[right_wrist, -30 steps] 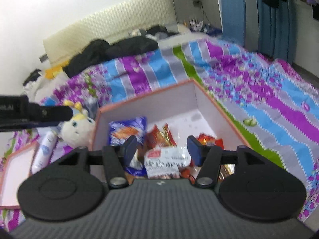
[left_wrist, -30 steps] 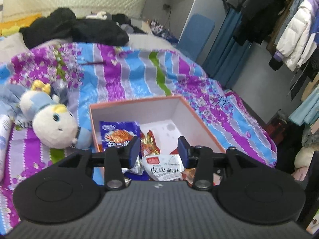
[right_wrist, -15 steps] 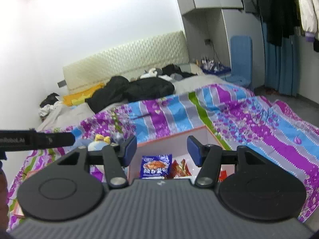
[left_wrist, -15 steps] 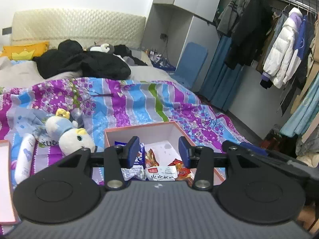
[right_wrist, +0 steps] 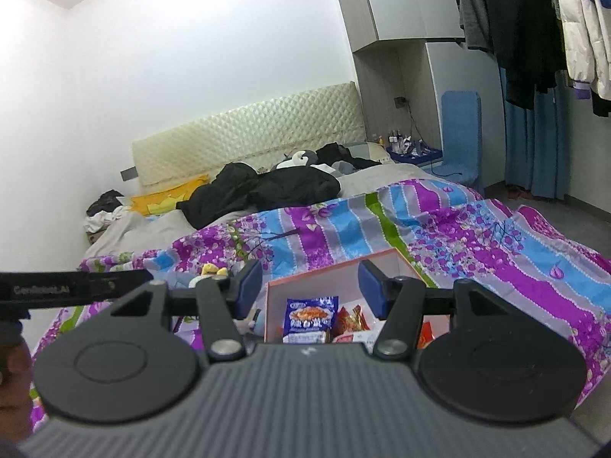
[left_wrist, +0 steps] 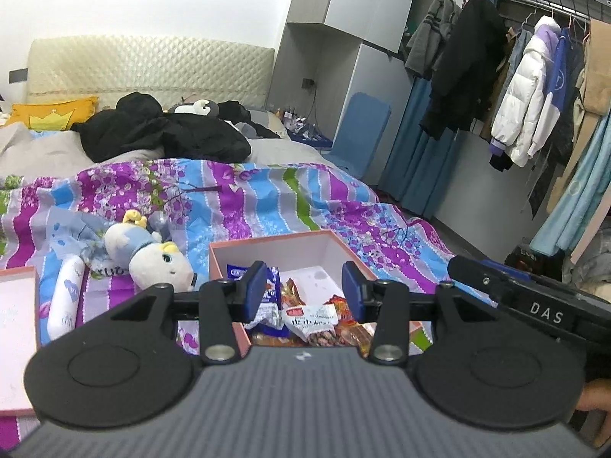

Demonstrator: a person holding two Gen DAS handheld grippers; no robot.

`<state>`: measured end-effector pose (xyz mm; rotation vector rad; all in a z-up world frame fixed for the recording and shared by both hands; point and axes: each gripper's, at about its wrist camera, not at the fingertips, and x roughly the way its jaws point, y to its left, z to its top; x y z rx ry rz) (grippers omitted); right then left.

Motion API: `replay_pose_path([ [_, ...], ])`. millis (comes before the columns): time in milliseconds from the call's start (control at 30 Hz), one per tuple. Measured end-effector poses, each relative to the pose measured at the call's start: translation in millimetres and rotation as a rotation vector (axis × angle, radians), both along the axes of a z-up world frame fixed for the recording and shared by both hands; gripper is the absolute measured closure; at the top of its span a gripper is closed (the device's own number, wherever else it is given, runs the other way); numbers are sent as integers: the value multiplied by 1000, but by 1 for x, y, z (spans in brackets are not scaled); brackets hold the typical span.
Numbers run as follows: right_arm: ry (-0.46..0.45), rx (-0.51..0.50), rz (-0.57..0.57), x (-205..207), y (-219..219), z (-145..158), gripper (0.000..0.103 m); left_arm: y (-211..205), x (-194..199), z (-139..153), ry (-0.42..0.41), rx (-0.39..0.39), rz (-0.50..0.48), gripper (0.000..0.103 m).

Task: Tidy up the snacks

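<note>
Snacks sit in the pink box [left_wrist: 275, 242] on the bed: we see a blue packet [right_wrist: 311, 315] upright at the left wall, a red wrapper [right_wrist: 349, 318] beside it, a white packet [left_wrist: 311, 315] in front, more red wrappers at the right. Far end of the box floor is bare. Box rests on the striped quilt [left_wrist: 267, 194]. Plush toy [left_wrist: 152, 257] and white tube [left_wrist: 67, 297] lie just left of it, a pink lid [left_wrist: 17, 339] further left. Our left gripper [left_wrist: 303, 290] and right gripper [right_wrist: 309, 292] hang above the box, jaws apart, nothing in either.
</note>
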<state>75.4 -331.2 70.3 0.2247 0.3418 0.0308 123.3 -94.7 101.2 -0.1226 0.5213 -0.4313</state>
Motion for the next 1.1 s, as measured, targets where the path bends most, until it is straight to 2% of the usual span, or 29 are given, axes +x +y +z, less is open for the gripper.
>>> replay_pose_path([
  [500, 42, -13, -41, -32, 5, -36, 45, -3, -25, -32, -5, 30, -2, 54],
  [1100, 140, -9, -47, -44, 10, -81, 45, -13, -37, -90, 77, 79, -8, 54],
])
